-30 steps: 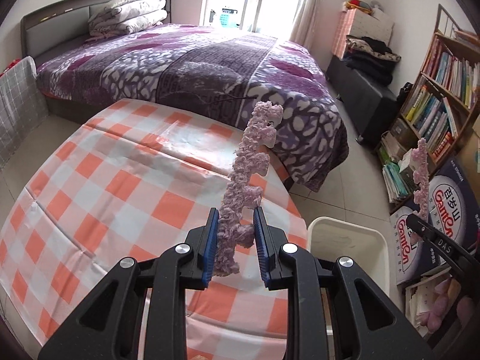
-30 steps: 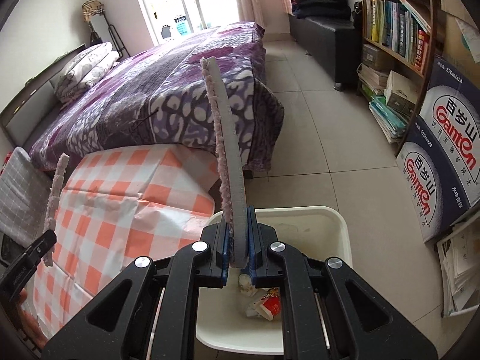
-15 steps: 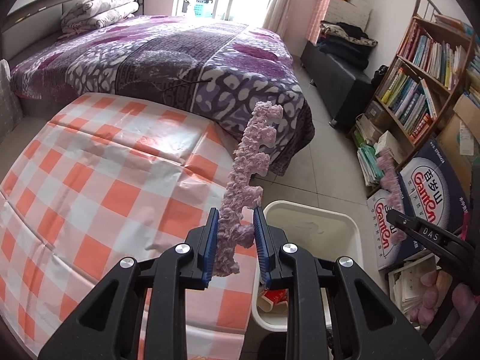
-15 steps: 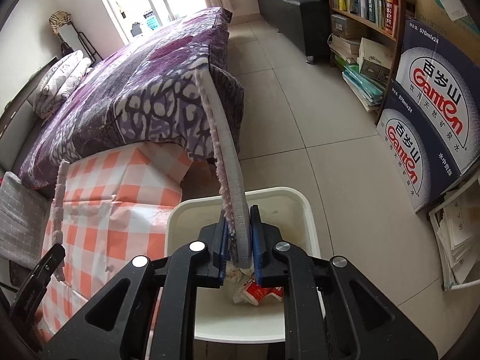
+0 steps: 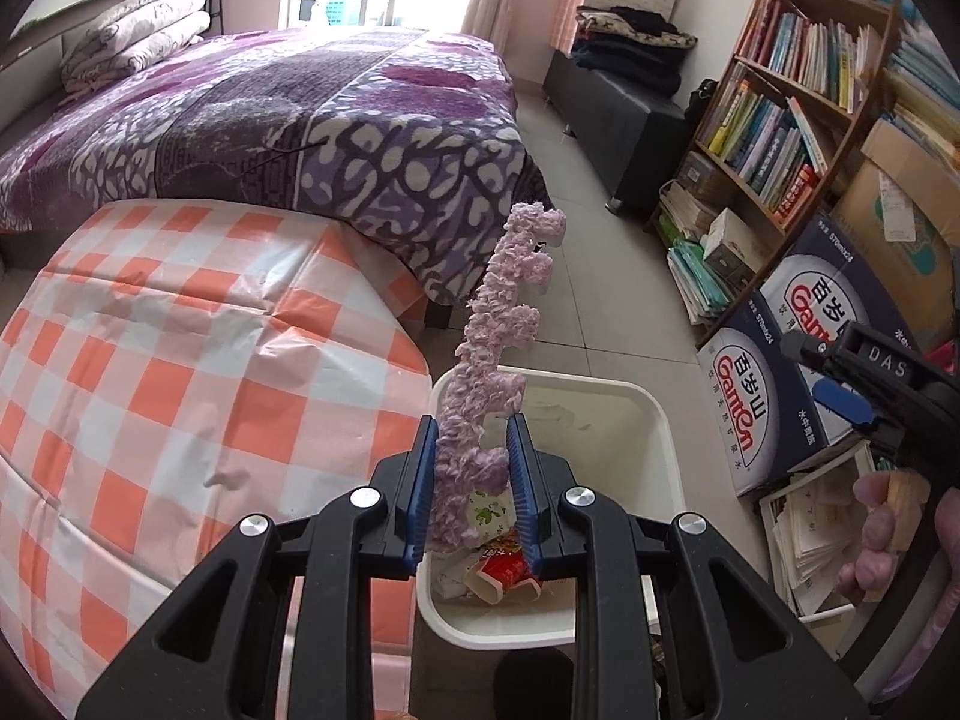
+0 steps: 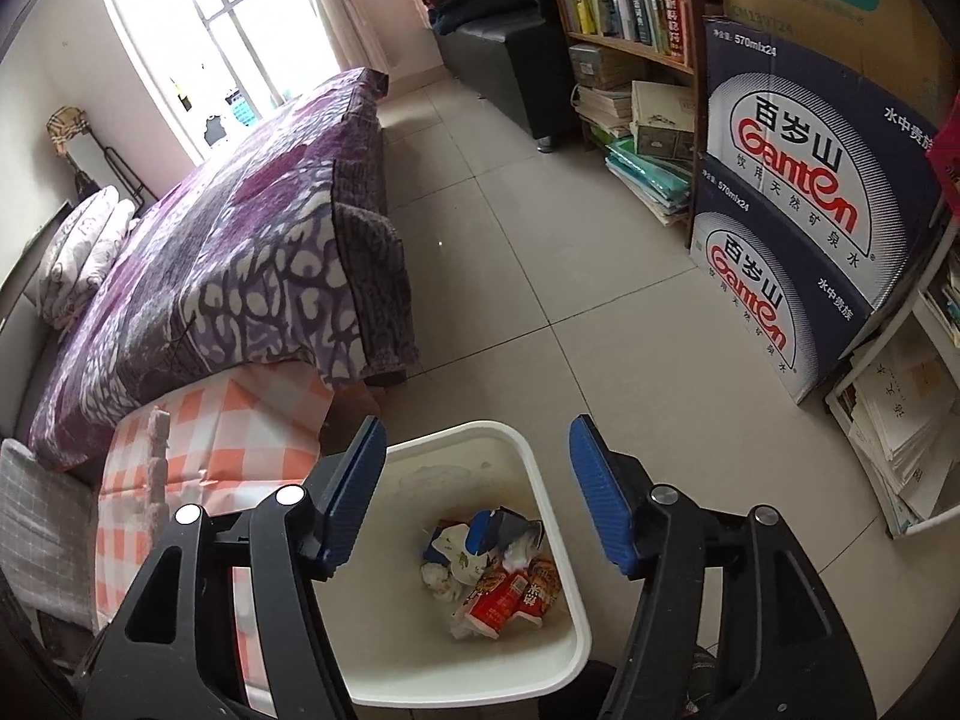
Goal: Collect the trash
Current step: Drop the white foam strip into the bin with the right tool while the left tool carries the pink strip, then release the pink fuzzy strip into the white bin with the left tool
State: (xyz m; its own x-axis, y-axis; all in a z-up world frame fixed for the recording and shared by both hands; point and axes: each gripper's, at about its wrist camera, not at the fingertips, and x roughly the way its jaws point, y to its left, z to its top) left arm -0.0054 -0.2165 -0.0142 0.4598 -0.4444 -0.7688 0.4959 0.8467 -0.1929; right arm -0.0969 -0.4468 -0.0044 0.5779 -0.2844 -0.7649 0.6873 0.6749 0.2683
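left claw (image 5: 471, 483) grips pink foam strip (image 5: 501, 354) over bin (image 5: 663, 438).

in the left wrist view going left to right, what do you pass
checked tablecloth → pink foam strip clamped in the left tool → white bin → Ganten boxes → right tool
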